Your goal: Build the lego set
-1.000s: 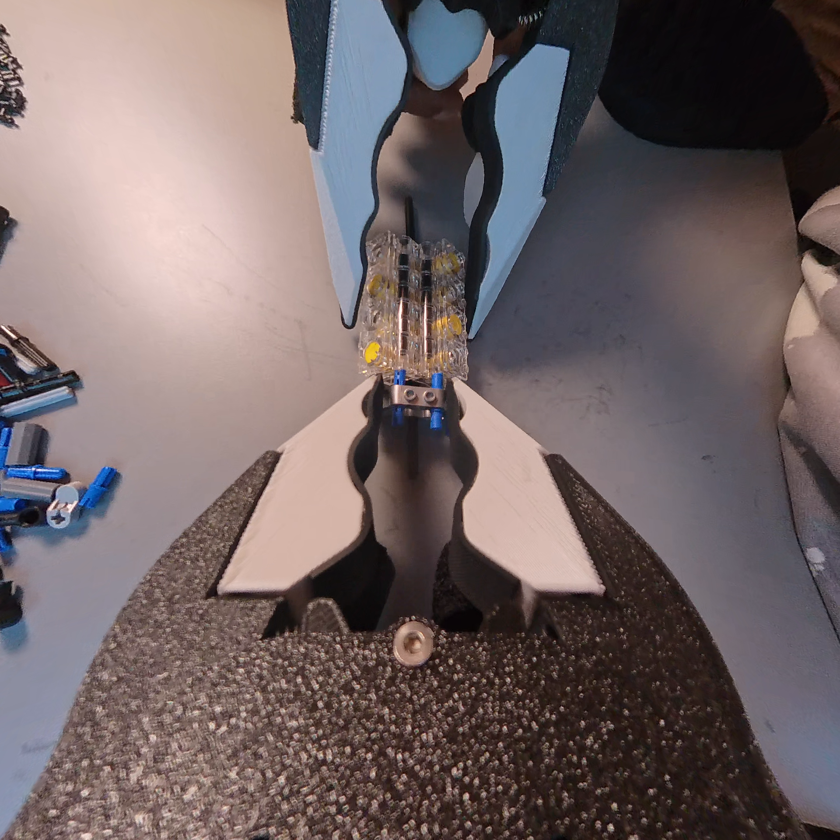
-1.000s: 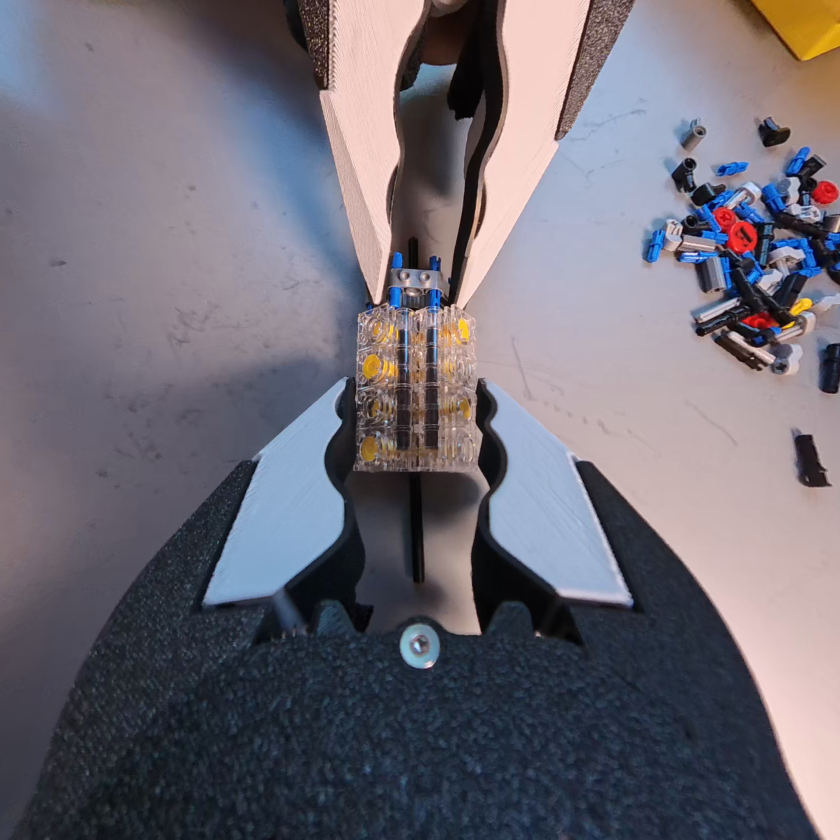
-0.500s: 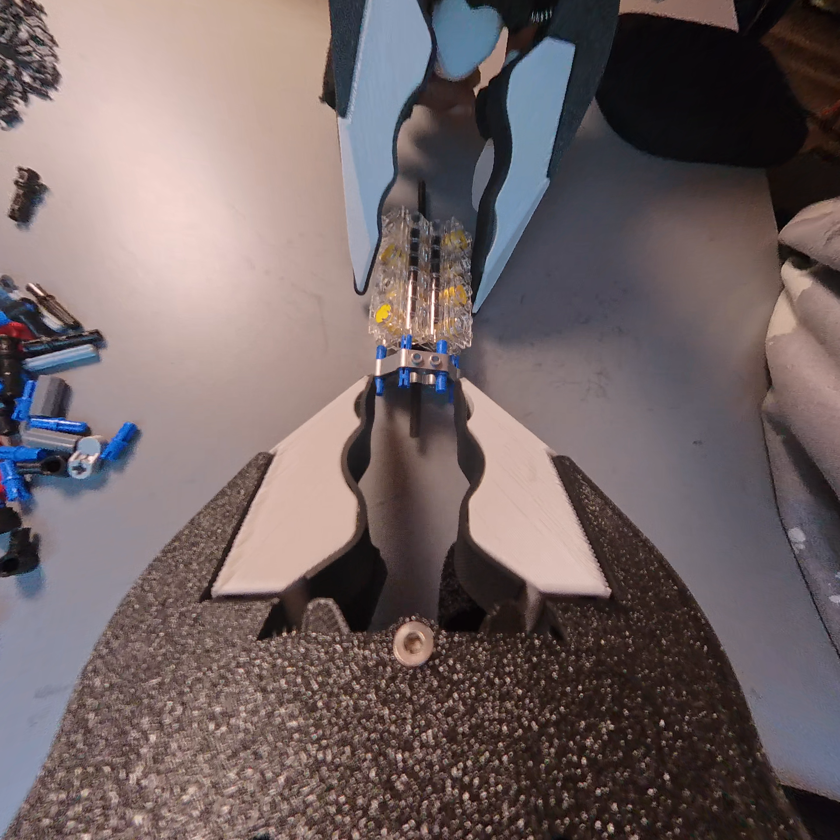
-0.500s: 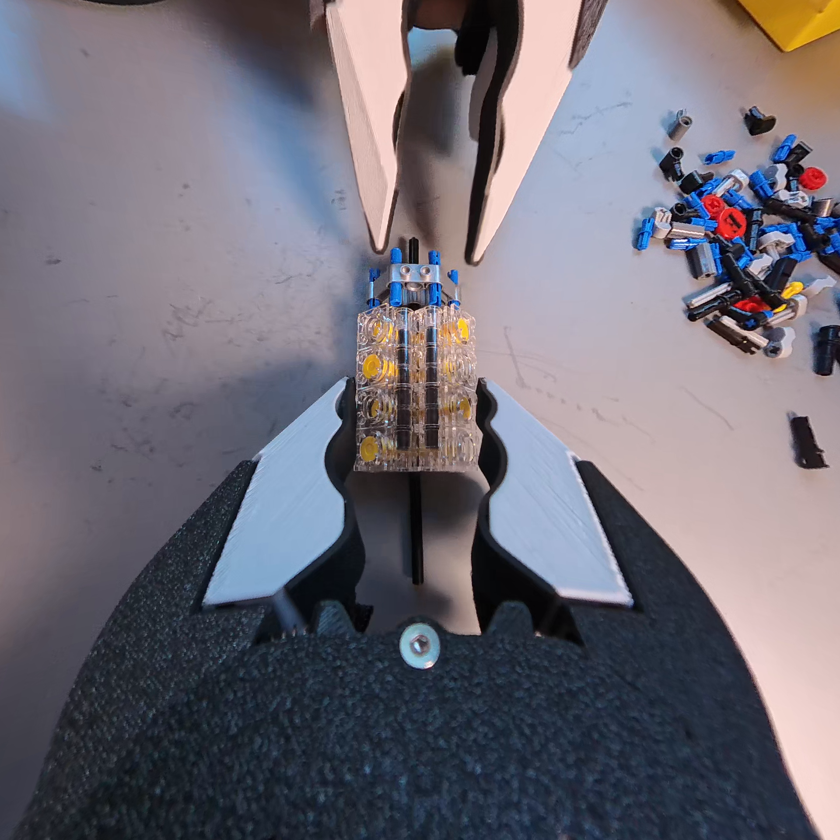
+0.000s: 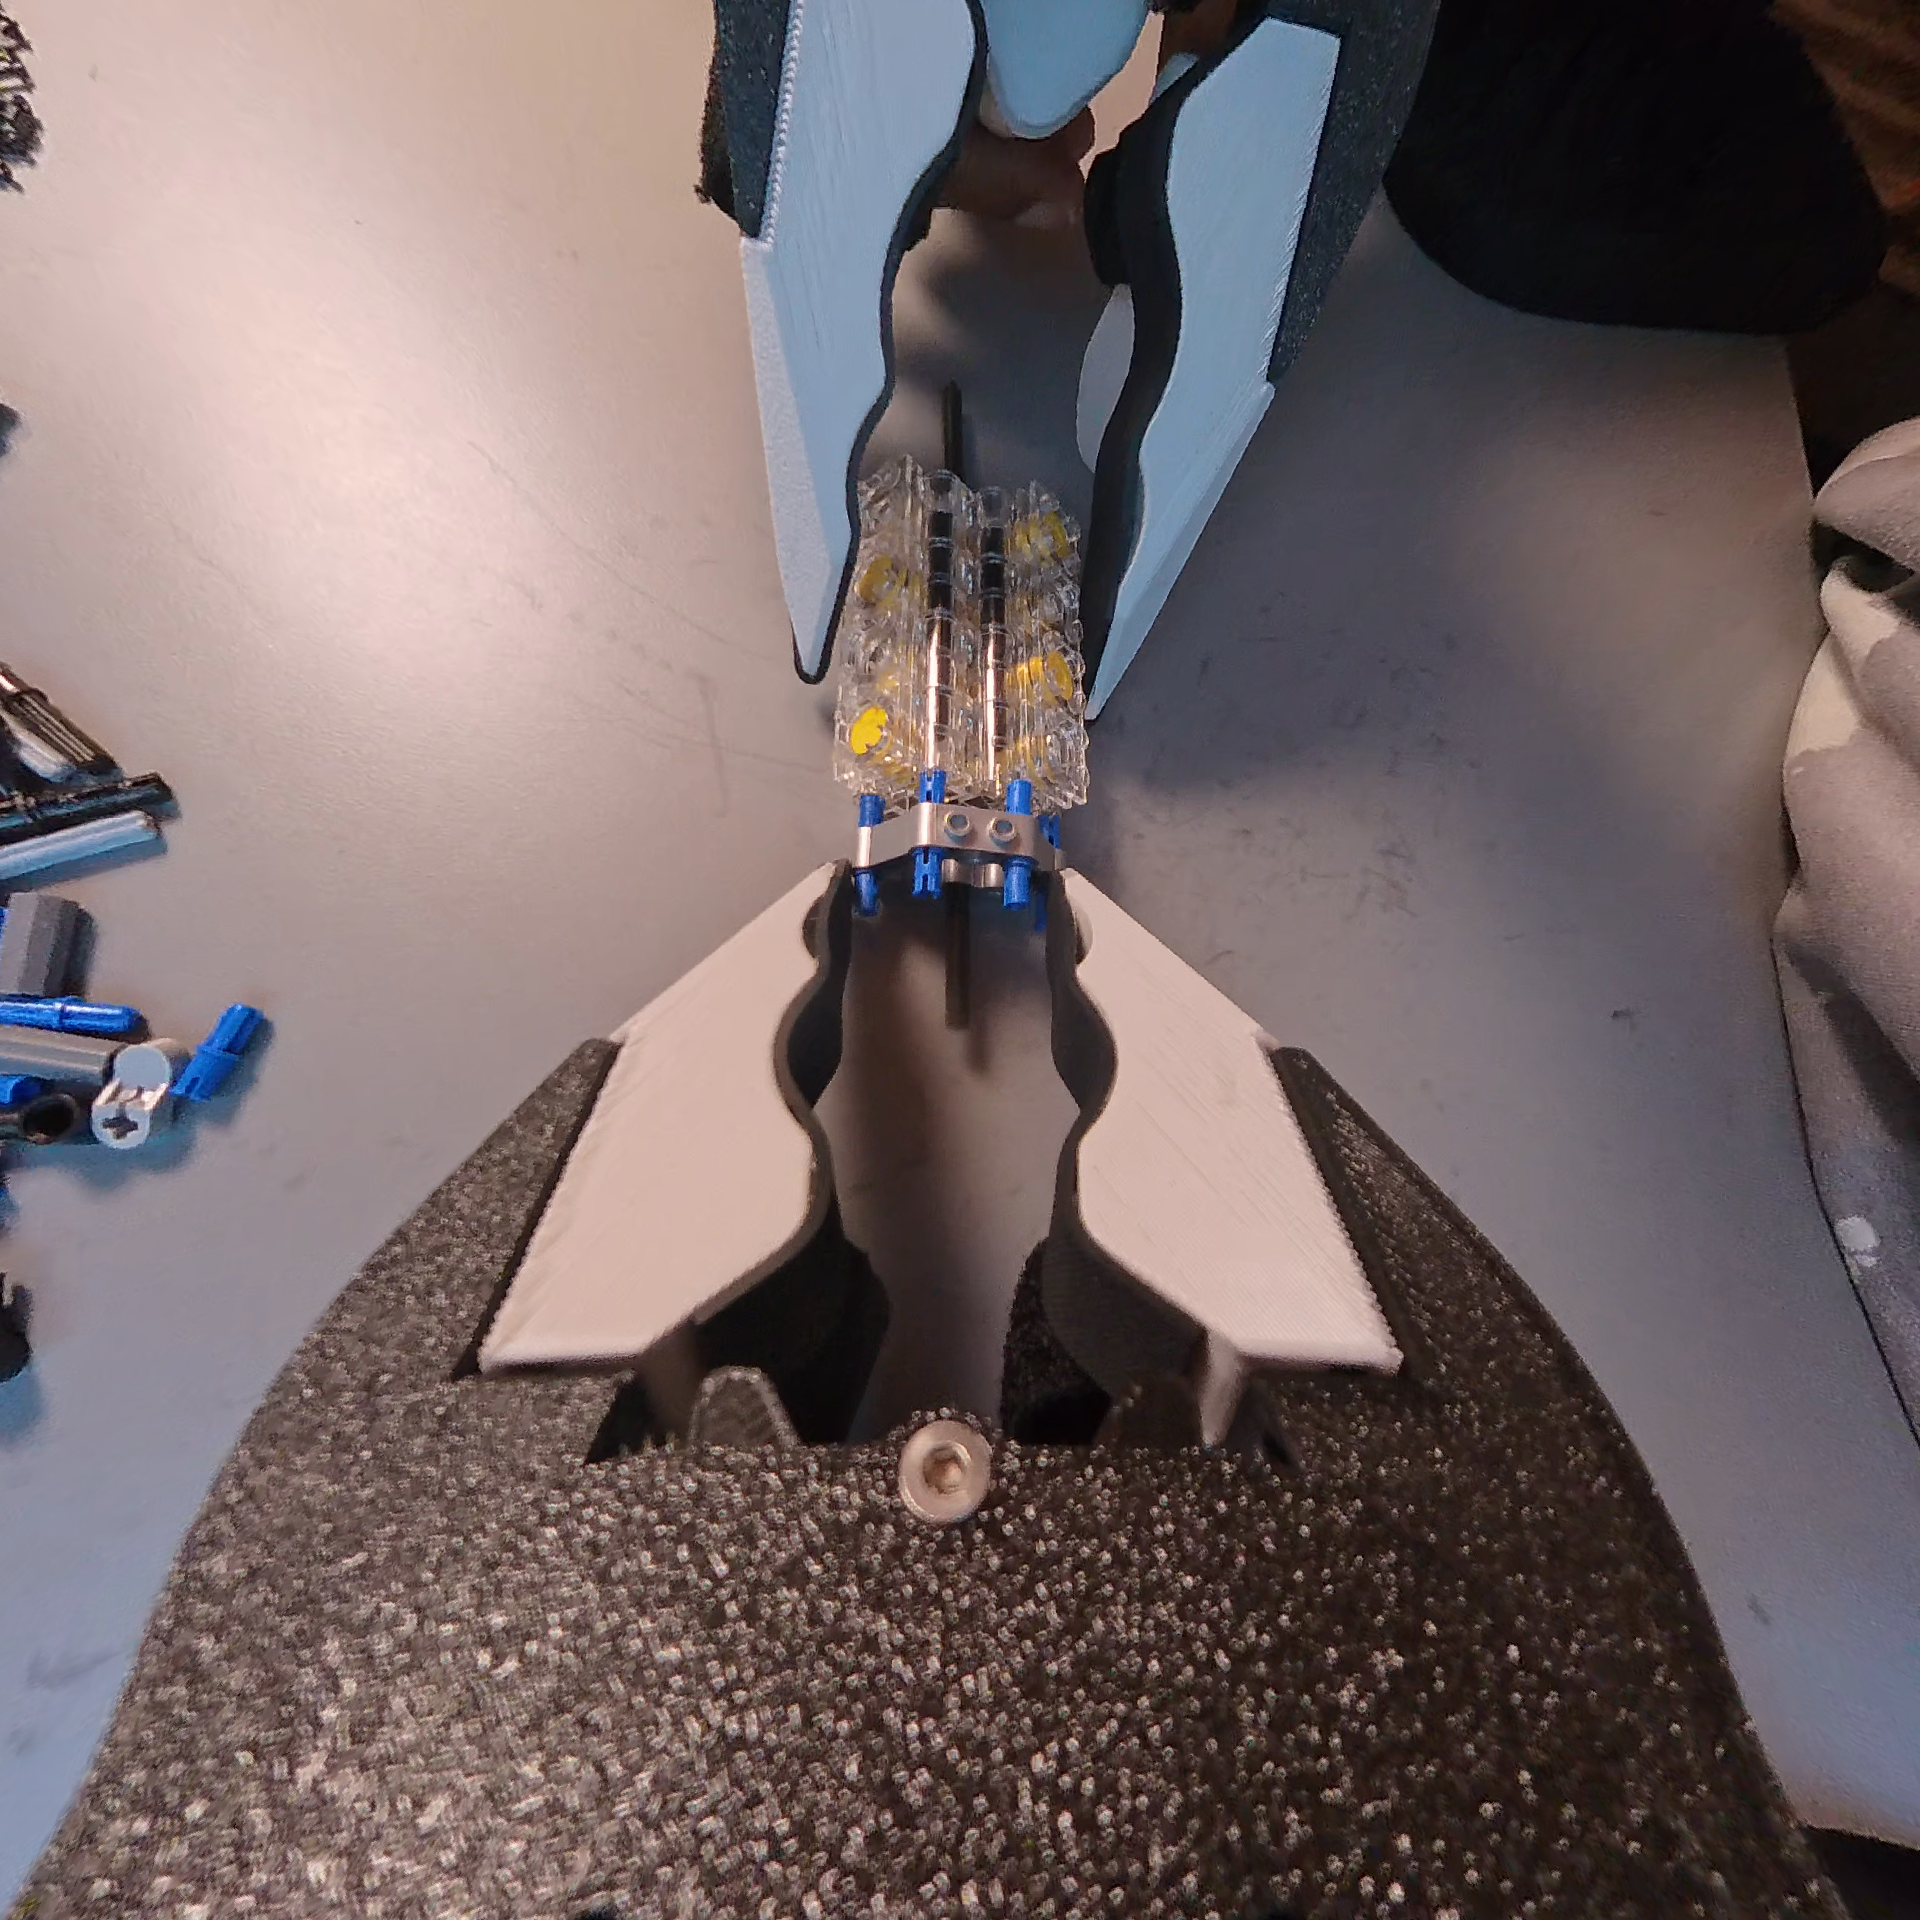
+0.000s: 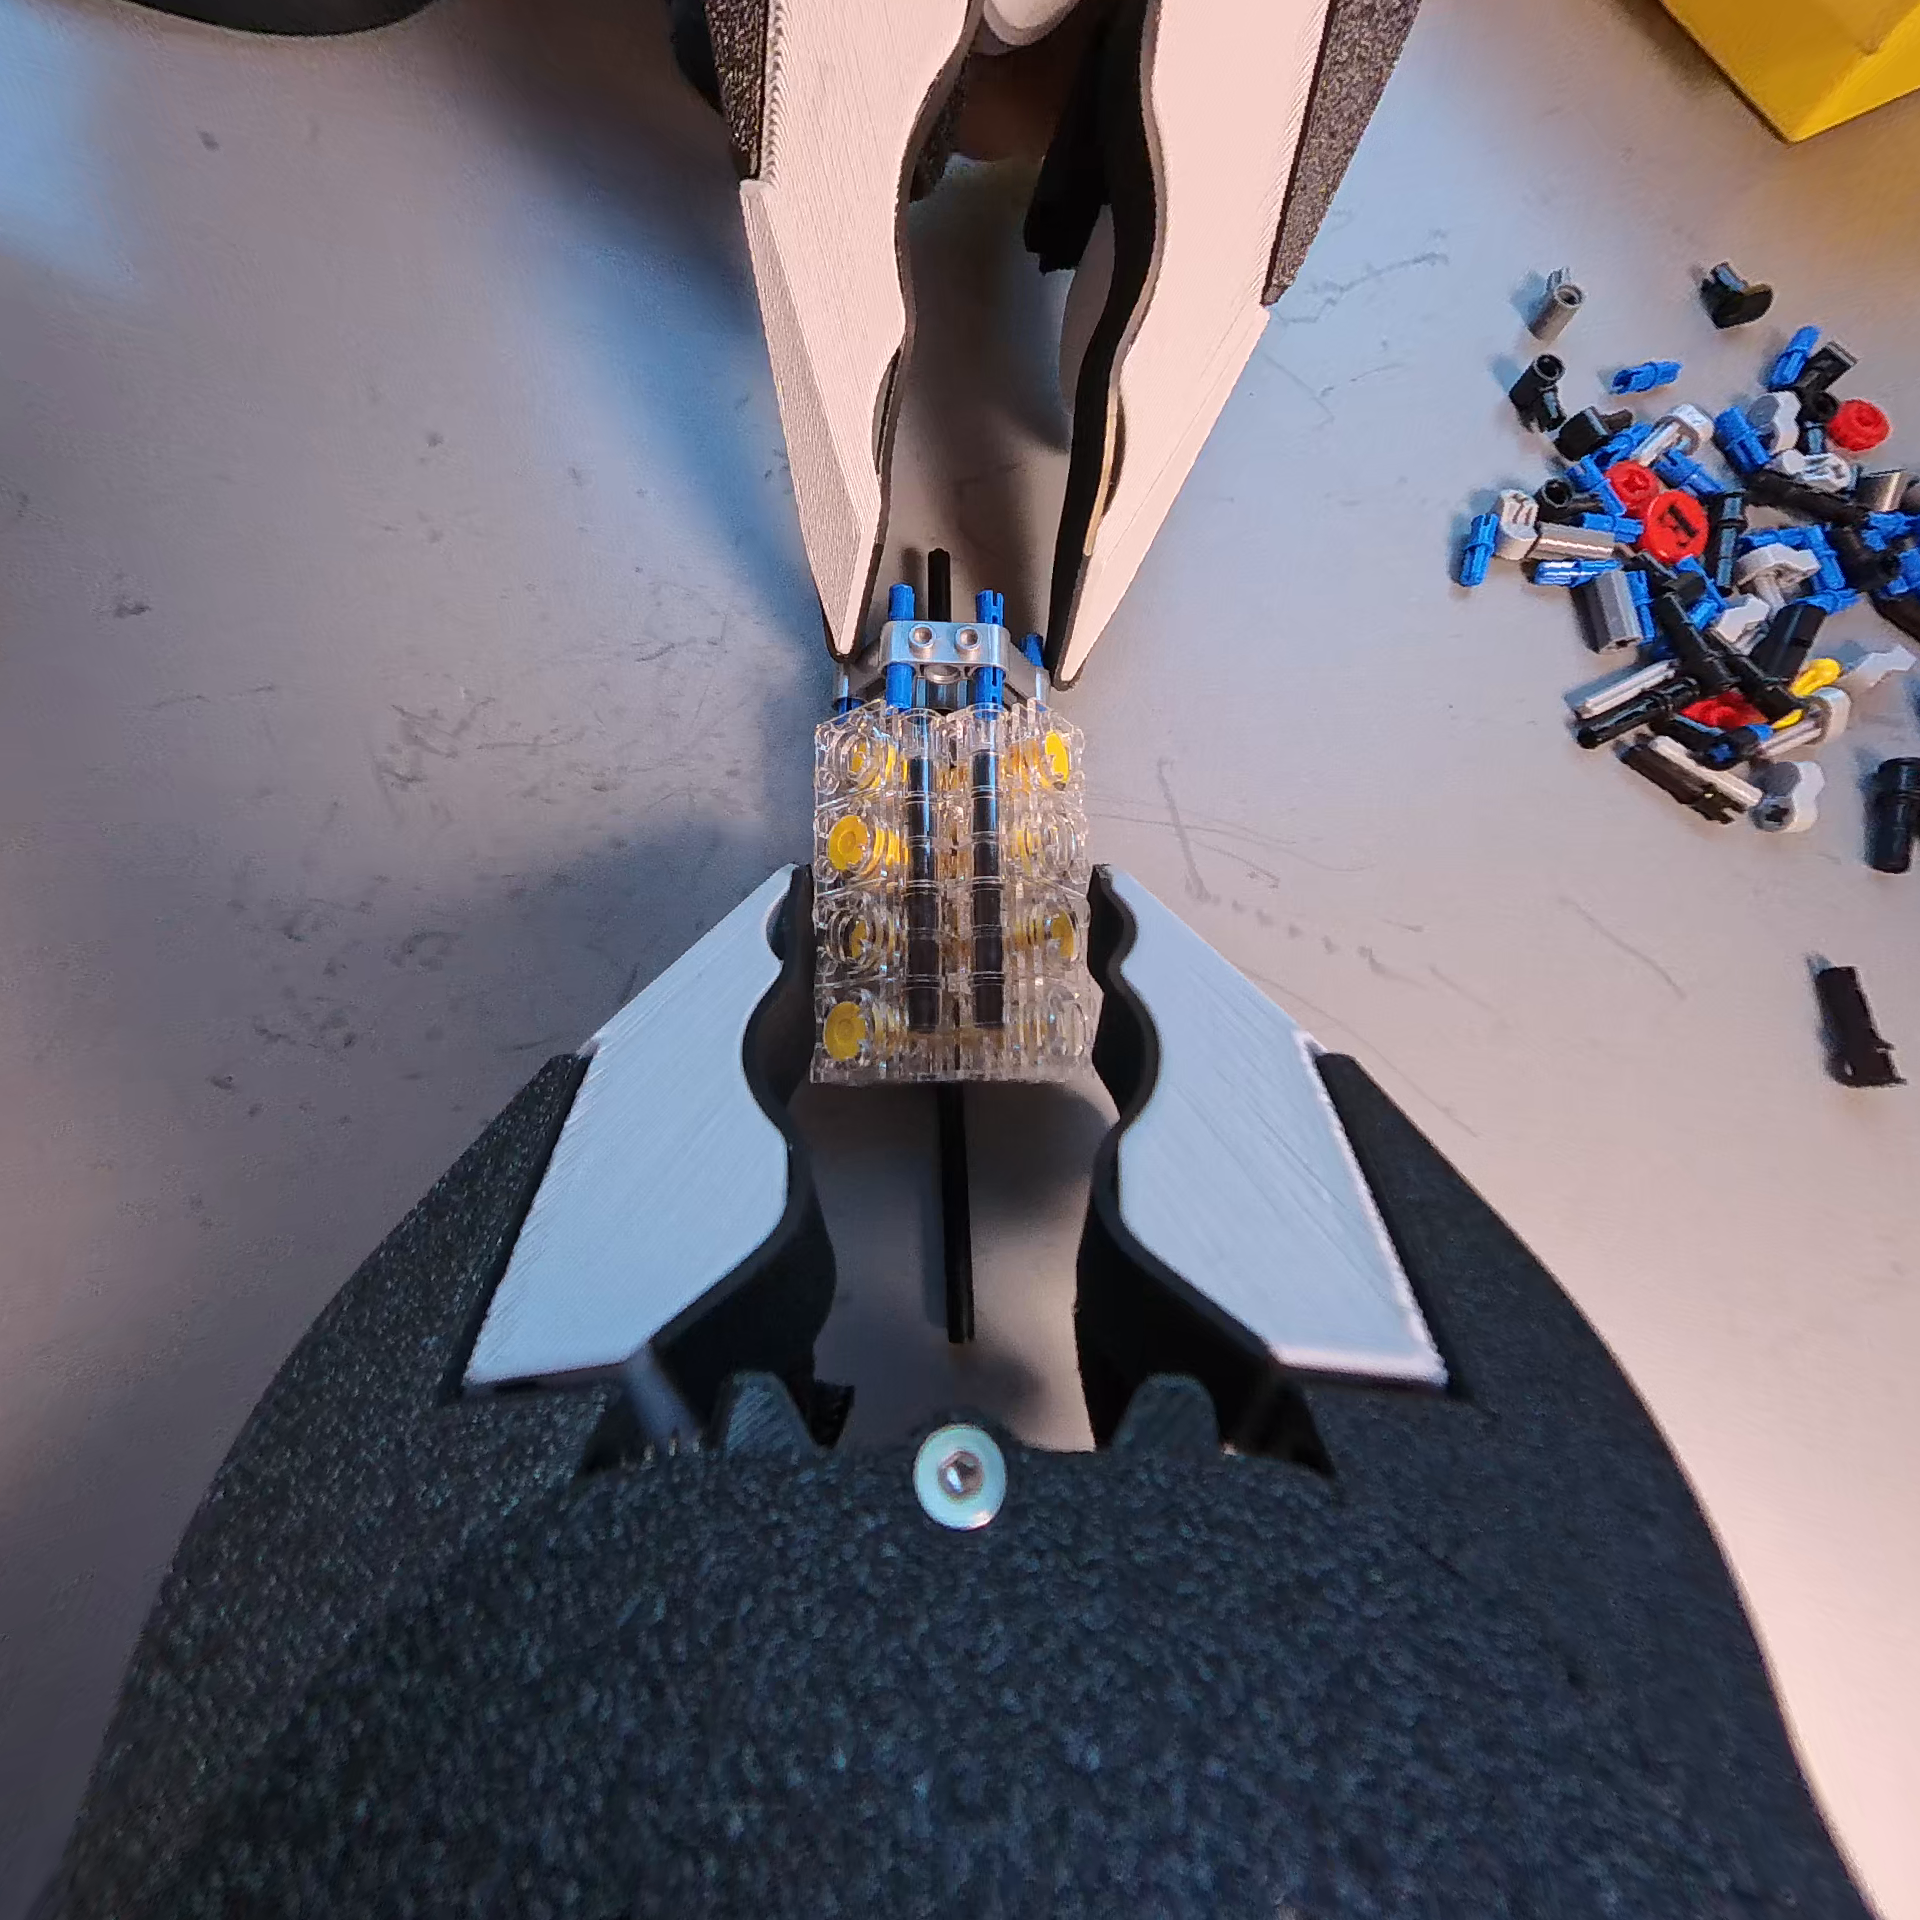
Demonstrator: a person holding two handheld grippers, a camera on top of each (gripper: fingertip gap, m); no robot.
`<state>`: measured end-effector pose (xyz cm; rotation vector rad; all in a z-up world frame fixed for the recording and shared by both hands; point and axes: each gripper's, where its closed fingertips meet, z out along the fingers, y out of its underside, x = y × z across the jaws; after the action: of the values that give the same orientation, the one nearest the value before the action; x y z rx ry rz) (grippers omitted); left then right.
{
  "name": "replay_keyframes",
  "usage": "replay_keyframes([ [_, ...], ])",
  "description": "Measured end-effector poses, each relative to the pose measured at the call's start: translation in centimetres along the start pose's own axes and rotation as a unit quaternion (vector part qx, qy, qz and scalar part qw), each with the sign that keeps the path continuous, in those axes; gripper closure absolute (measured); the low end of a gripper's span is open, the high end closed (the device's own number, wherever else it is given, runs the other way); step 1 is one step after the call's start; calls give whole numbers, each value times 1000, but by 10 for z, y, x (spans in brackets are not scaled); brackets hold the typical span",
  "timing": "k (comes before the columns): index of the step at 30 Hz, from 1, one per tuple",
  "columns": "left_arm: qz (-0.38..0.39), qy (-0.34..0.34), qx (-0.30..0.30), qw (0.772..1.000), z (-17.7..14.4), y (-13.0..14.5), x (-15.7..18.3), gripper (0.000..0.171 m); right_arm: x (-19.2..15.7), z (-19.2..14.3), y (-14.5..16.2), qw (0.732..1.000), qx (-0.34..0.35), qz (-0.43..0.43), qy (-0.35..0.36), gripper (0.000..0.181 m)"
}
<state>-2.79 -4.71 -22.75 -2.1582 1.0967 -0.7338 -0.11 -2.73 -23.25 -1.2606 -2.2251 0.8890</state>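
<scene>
Right wrist view: your right gripper (image 6: 951, 971) pinched clear brick block (image 6: 951, 899) by both flanks, block held above grey table (image 6: 364, 675). Block's long axis ran straight along your fingers, away from camera. Grey connector with blue pins (image 6: 945, 655) capped far end, toward left gripper (image 6: 951, 665). Left tips flanked connector; contact could not be told. Black axle (image 6: 958, 1226) ran lengthwise under block.

Left wrist view: left gripper (image 5: 951, 899) part-spread about connector (image 5: 961, 847), tips beside outer pins. Only right view showed loose parts pile (image 6: 1714, 582) and yellow box corner (image 6: 1808, 62).
</scene>
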Motion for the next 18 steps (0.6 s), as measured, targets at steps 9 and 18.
replay_keyframes([
  [9, -21, 24, -6, 999, 3, -1, 3, 137, -1, 0, 0, 1000, 4, 1, -6, 133],
  [18, -19, 46, -13, 999, 11, -5, 11, 136, -2, 0, 0, 1000, -3, -8, -7, 132],
])
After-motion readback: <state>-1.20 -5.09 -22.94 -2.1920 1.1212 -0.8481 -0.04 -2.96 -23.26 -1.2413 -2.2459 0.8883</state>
